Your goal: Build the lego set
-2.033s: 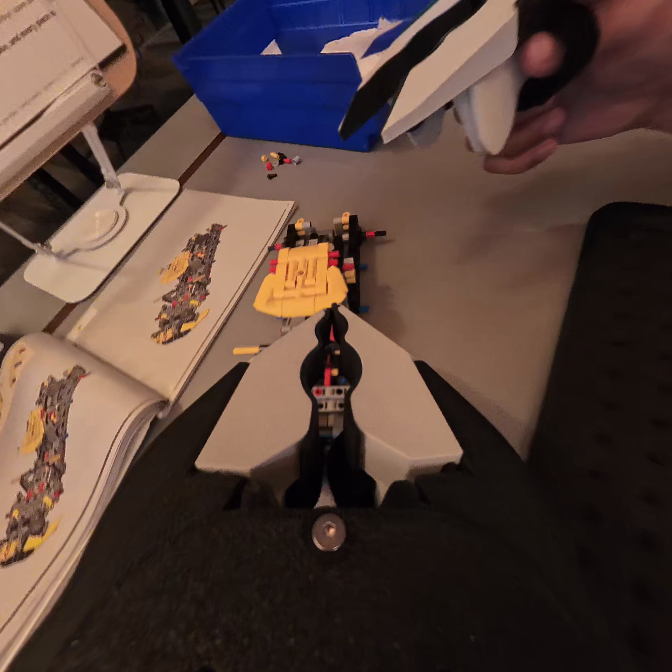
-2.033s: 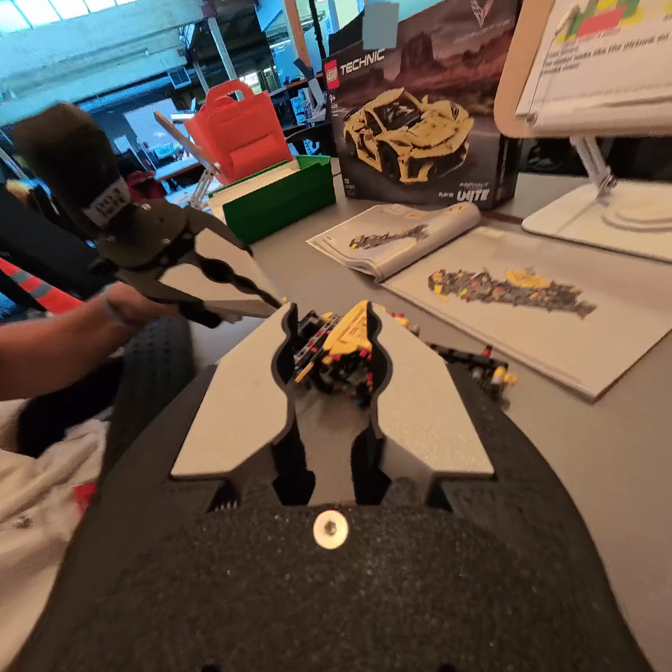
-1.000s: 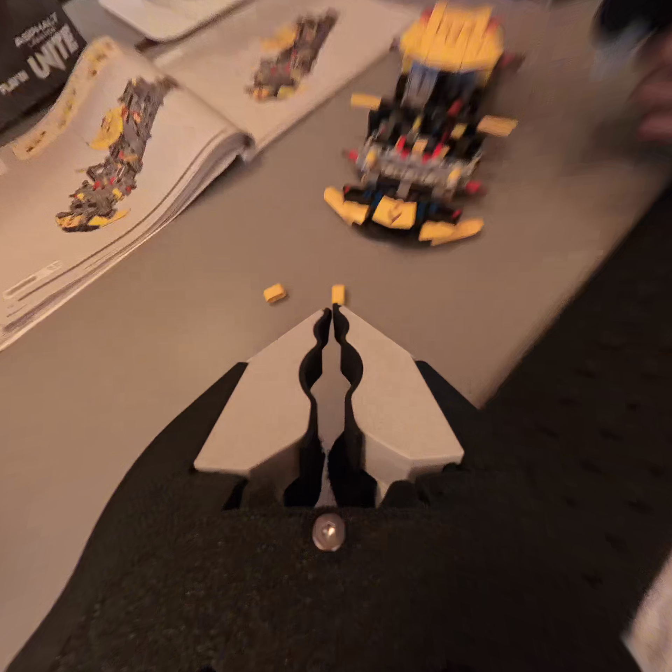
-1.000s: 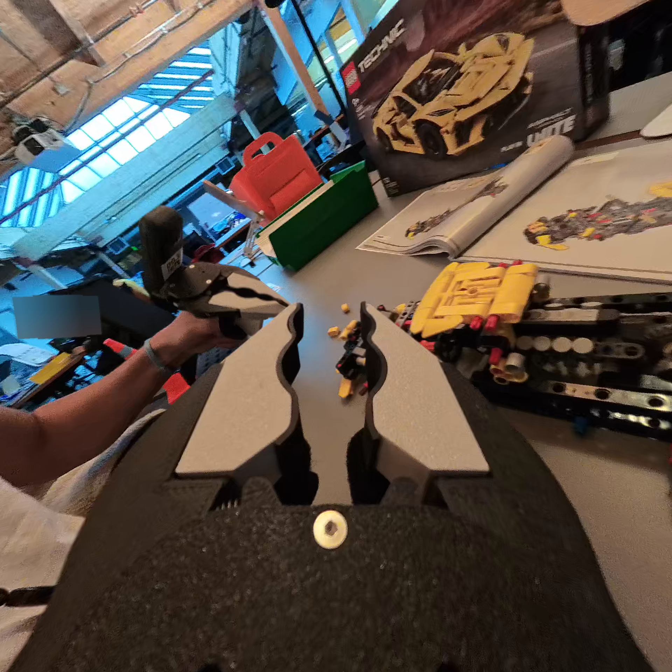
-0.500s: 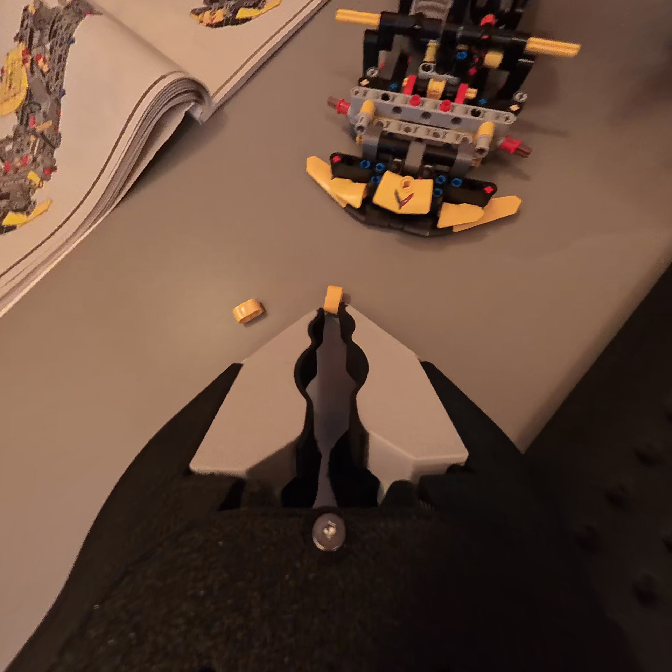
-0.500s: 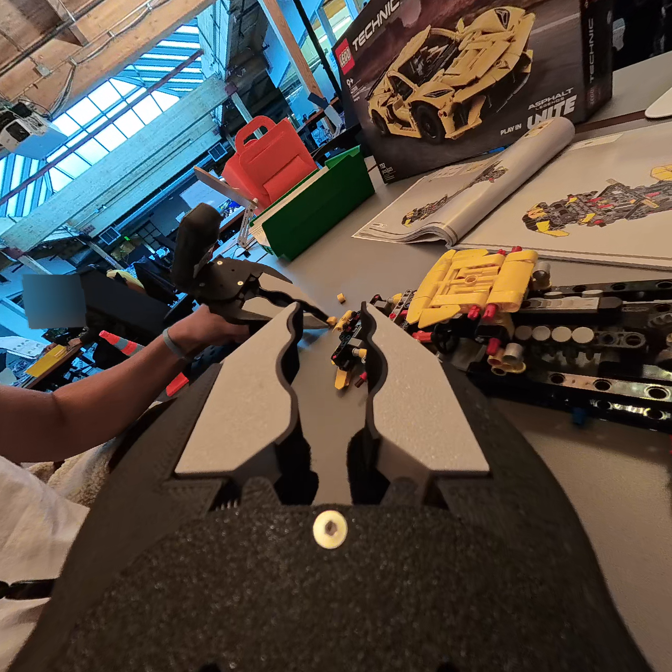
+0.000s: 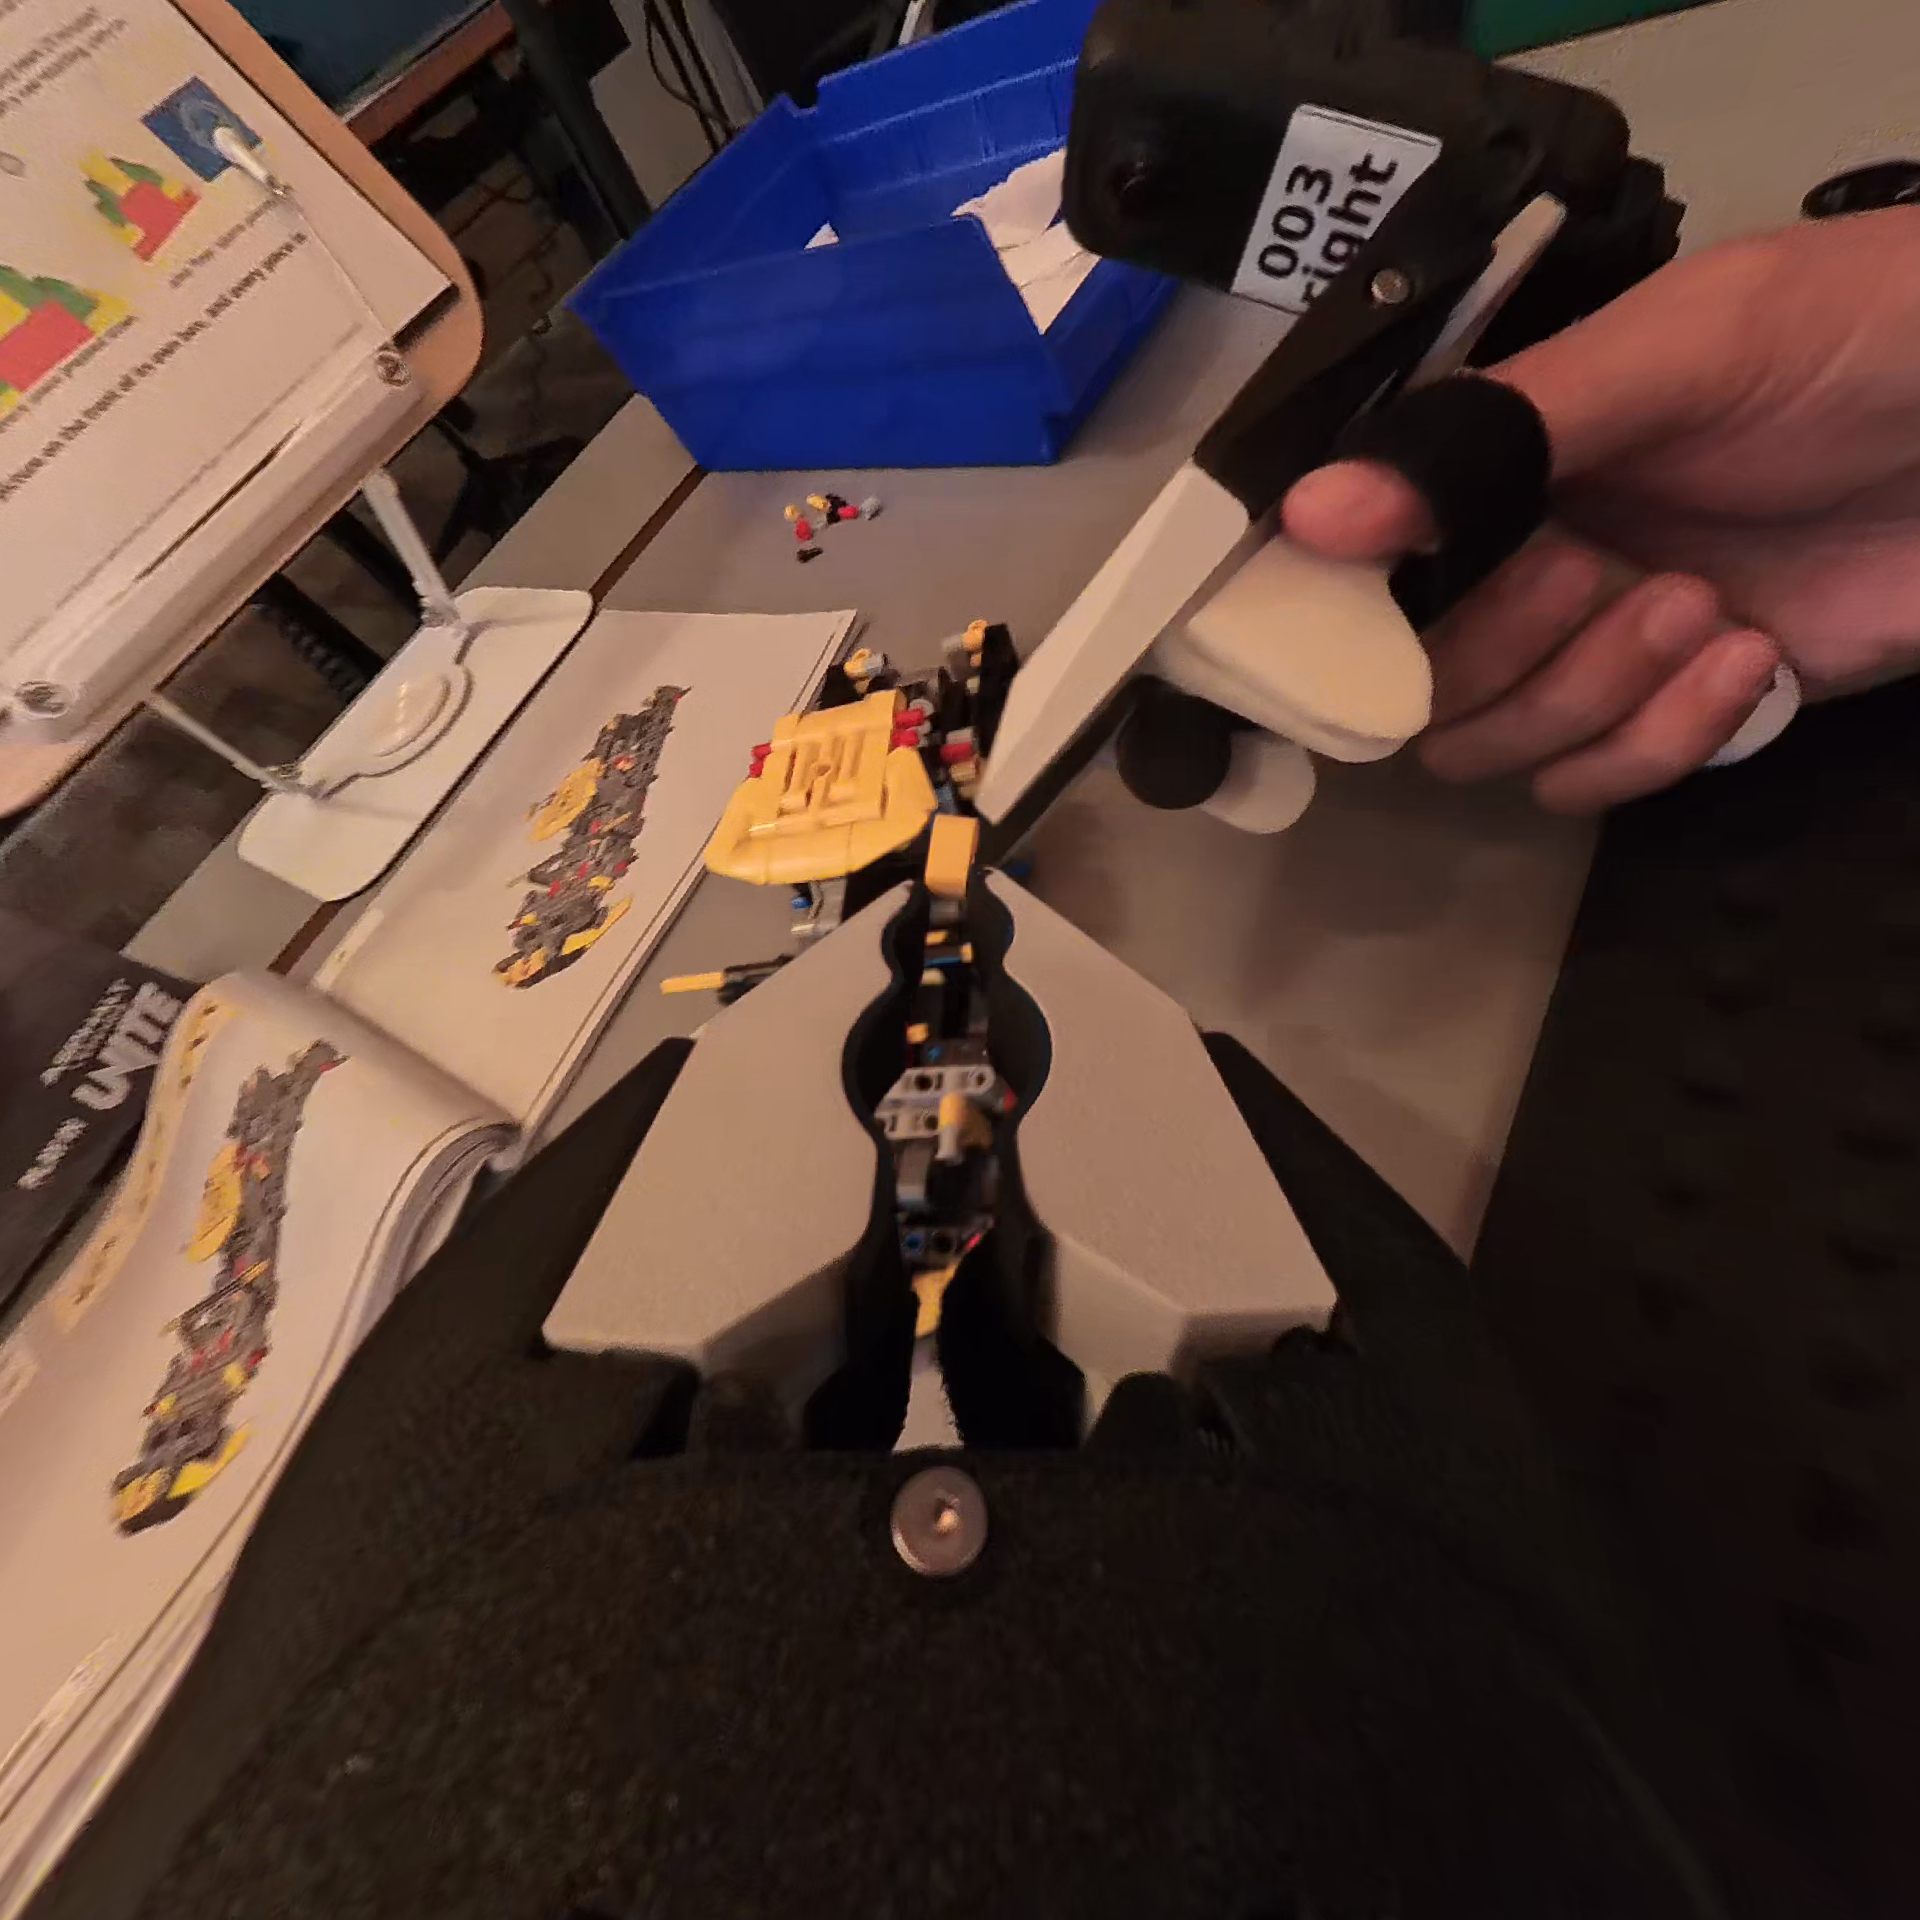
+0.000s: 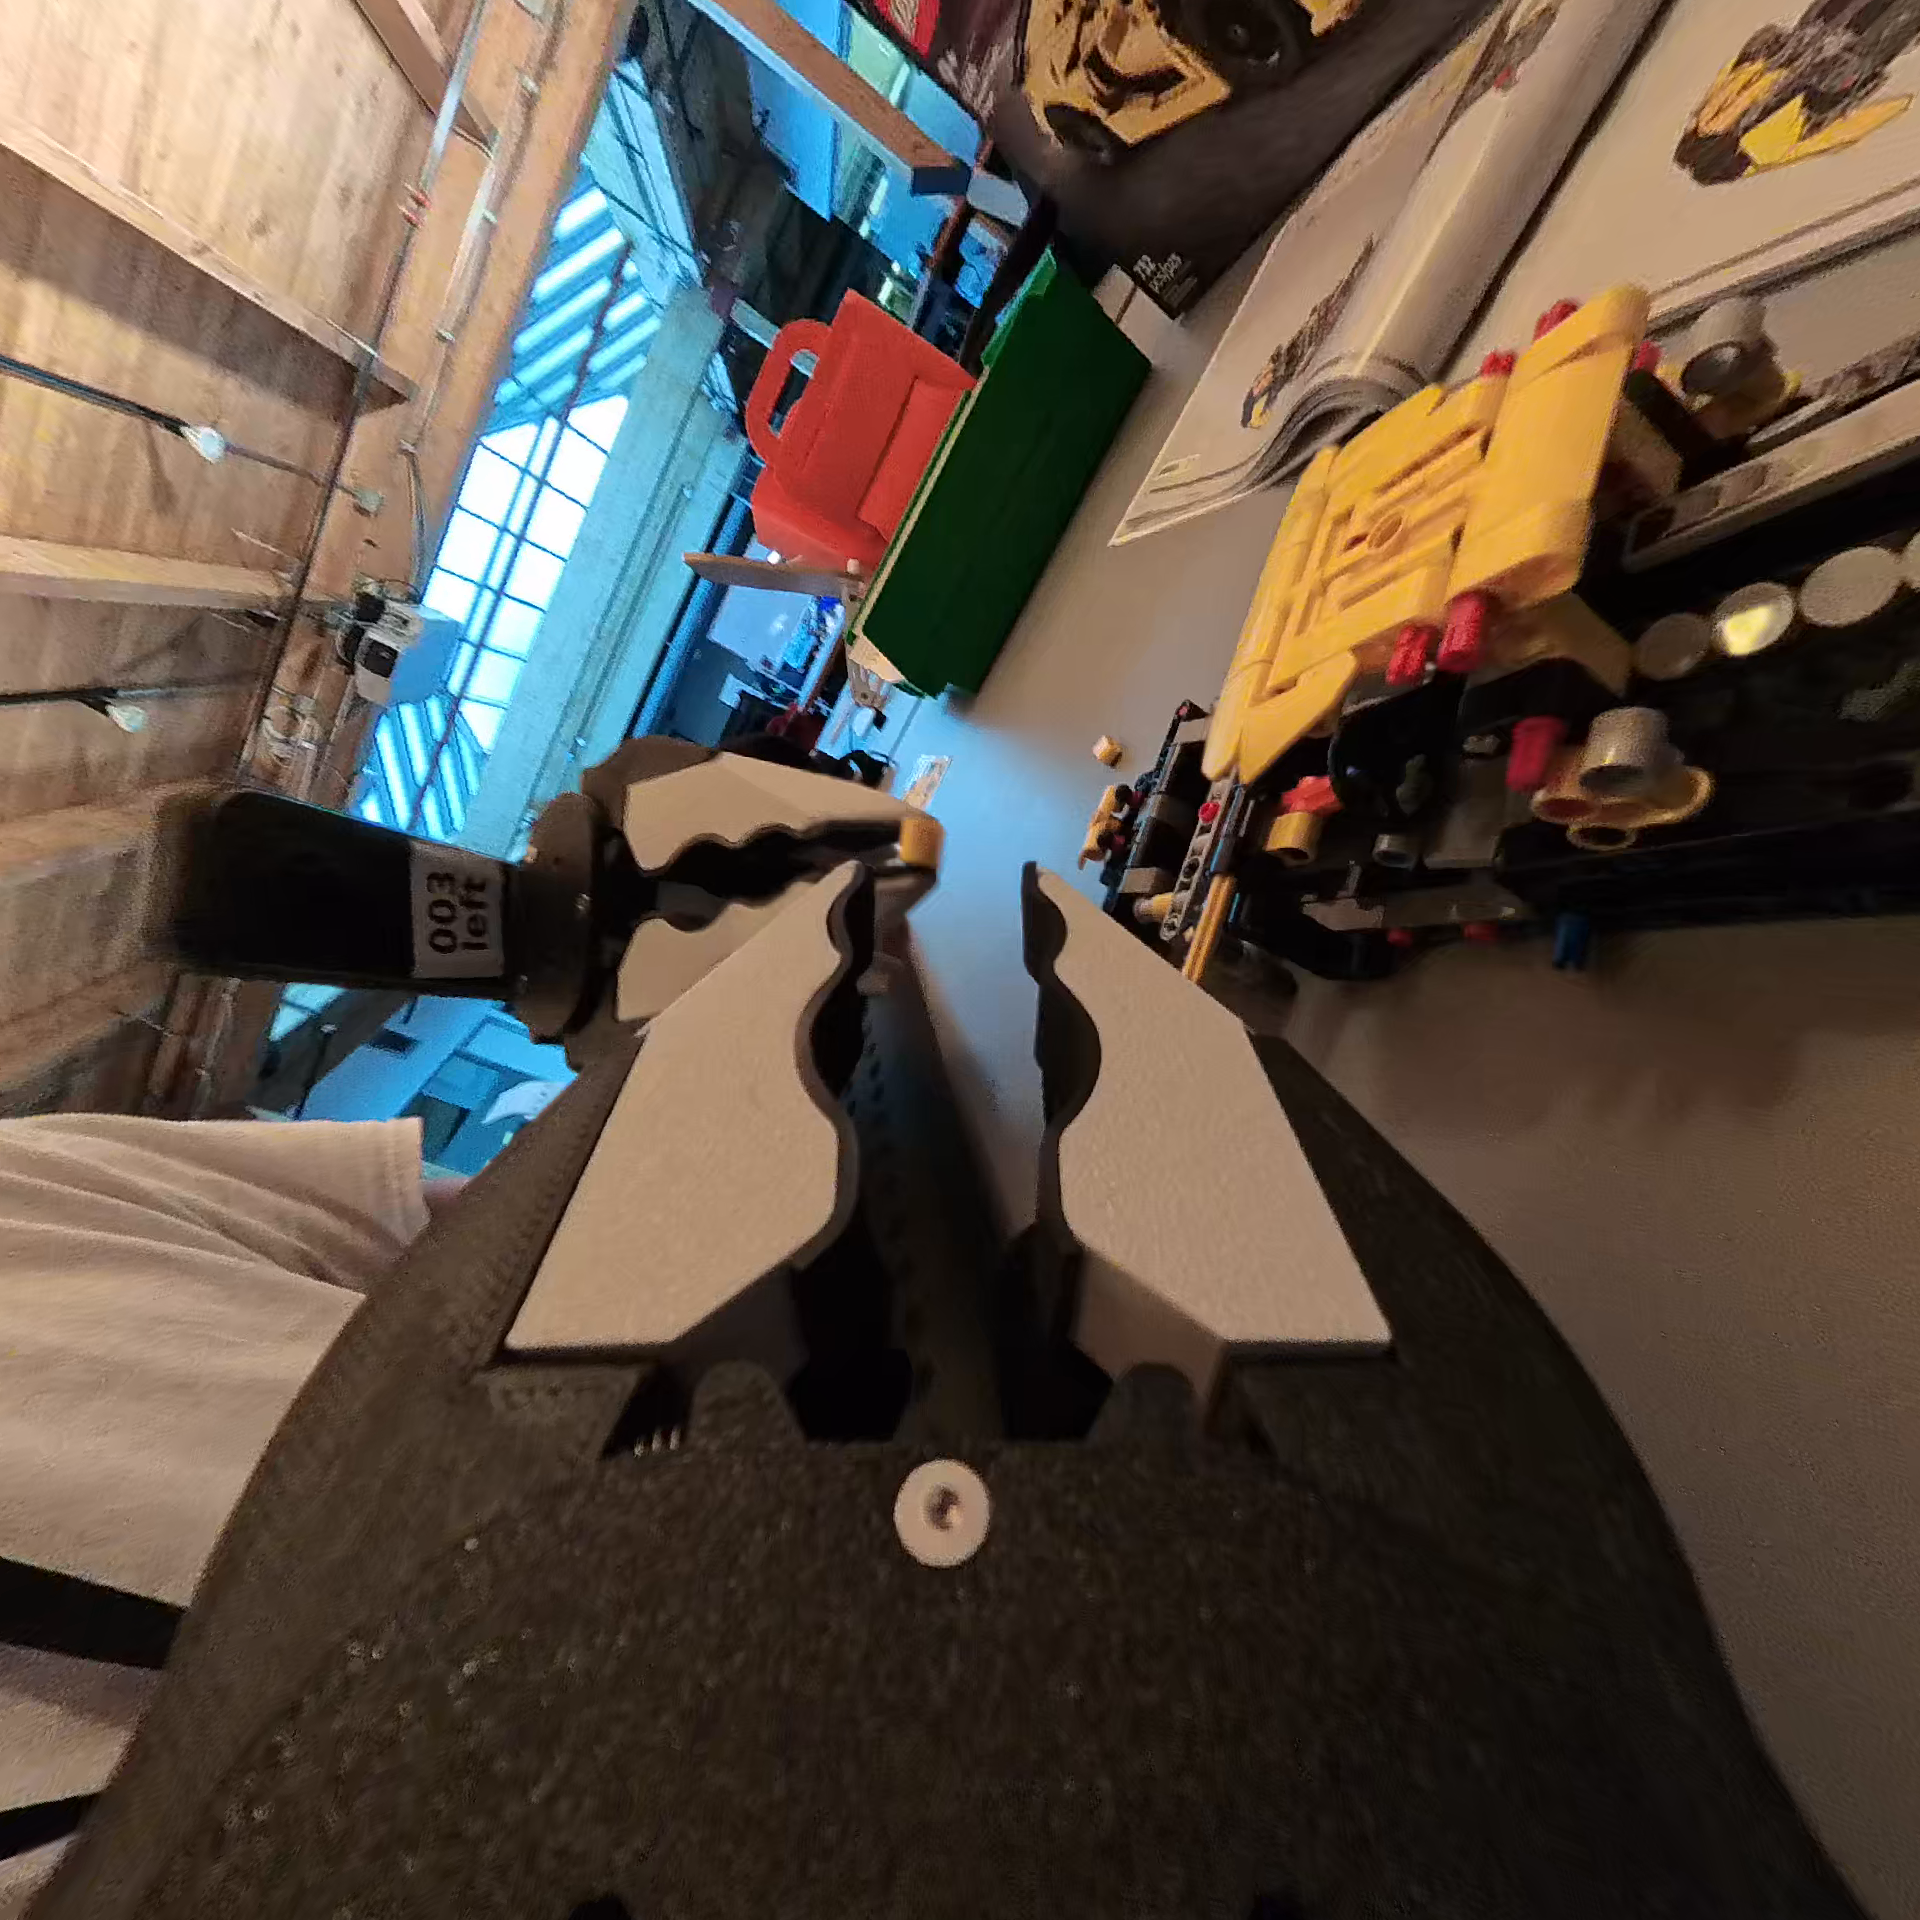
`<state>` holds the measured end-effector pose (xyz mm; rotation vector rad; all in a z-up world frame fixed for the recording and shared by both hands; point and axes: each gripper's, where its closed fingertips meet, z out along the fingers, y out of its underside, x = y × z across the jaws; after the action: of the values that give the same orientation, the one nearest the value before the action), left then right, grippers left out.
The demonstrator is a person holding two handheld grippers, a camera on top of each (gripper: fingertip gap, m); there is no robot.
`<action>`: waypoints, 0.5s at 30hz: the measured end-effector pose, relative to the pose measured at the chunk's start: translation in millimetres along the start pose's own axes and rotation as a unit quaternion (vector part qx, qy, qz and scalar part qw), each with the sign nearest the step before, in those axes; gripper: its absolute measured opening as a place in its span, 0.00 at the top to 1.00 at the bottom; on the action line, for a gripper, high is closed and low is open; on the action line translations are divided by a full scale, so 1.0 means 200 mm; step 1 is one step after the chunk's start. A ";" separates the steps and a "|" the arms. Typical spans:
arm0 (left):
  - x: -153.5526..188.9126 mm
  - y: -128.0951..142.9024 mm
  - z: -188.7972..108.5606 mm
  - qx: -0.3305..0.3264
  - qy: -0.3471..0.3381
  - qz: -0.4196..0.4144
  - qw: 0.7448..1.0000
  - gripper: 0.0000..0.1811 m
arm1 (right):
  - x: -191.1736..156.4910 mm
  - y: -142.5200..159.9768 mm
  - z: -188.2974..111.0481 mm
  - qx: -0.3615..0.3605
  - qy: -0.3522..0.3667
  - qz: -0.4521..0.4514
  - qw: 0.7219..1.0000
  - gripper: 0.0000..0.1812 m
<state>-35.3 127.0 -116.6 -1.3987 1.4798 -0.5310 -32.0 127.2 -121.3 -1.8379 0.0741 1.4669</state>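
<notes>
Left gripper (image 7: 948,896) pinched shut on a small yellow plastic lego piece (image 7: 950,854) at its fingertips, held above the partly built yellow-and-black lego car chassis (image 7: 831,790) on the grey table (image 7: 1299,935). Right gripper (image 8: 943,883) has jaws apart, nothing between them, tilted sideways just beside the car (image 8: 1434,665). Open white instruction booklet (image 7: 582,831) lies left of the car, blue plastic bin (image 7: 831,343) behind
</notes>
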 end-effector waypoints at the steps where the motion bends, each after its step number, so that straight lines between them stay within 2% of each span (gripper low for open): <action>1: 0.02 -0.01 0.02 0.003 0.004 -0.004 1.000 0.96 | 0.00 -0.02 -0.01 0.008 -0.004 0.004 1.000 0.86; 4: 0.05 -0.03 0.08 0.005 0.007 -0.003 1.000 0.96 | 0.04 -0.04 -0.05 0.006 0.017 -0.009 1.000 0.87; 7: 0.06 -0.03 0.11 -0.003 0.006 0.005 1.000 0.96 | 0.04 -0.03 -0.06 -0.001 0.018 -0.015 1.000 0.96; 13: 0.06 -0.03 0.14 -0.005 -0.004 0.025 1.000 0.96 | 0.08 -0.06 -0.11 -0.014 0.028 -0.004 0.999 0.97; 15: 0.00 -0.04 0.15 -0.004 -0.018 0.035 0.999 0.88 | 0.16 -0.14 -0.18 -0.004 0.048 0.008 0.999 0.97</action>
<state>-5.1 134.0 -123.6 -1.3507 1.4975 -0.4545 21.4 137.4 -132.7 -1.9188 0.1307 1.3919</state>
